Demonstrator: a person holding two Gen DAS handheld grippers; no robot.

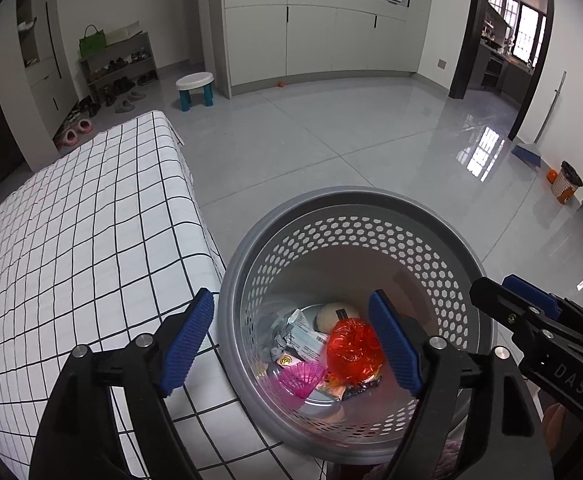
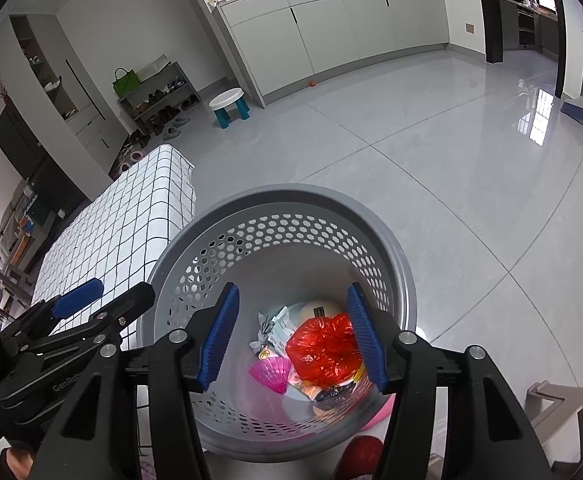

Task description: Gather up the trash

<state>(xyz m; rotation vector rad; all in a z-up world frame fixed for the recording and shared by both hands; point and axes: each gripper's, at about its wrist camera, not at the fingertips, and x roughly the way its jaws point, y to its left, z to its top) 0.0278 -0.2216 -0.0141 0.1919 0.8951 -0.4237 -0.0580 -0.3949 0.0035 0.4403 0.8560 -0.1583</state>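
Hovering above bin (image 1: 457,256) rim beside checkered table (image 1: 71,240) edge; both grippers' fingers apart, holding nothing.

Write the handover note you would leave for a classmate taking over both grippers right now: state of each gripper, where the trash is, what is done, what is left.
Left gripper: open, holding nothing, over the grey perforated bin.
Right gripper: open, holding nothing, over the same bin.
In the bin: red plastic bag, pink shell-shaped piece, crumpled paper wrappers, a pale round item.
The checked tablecloth beside the bin shows no trash in either view.
Done: that trash is in the bin.
Left: possibly the small orange item on the floor by the cabinets; check parts of the room out of view.
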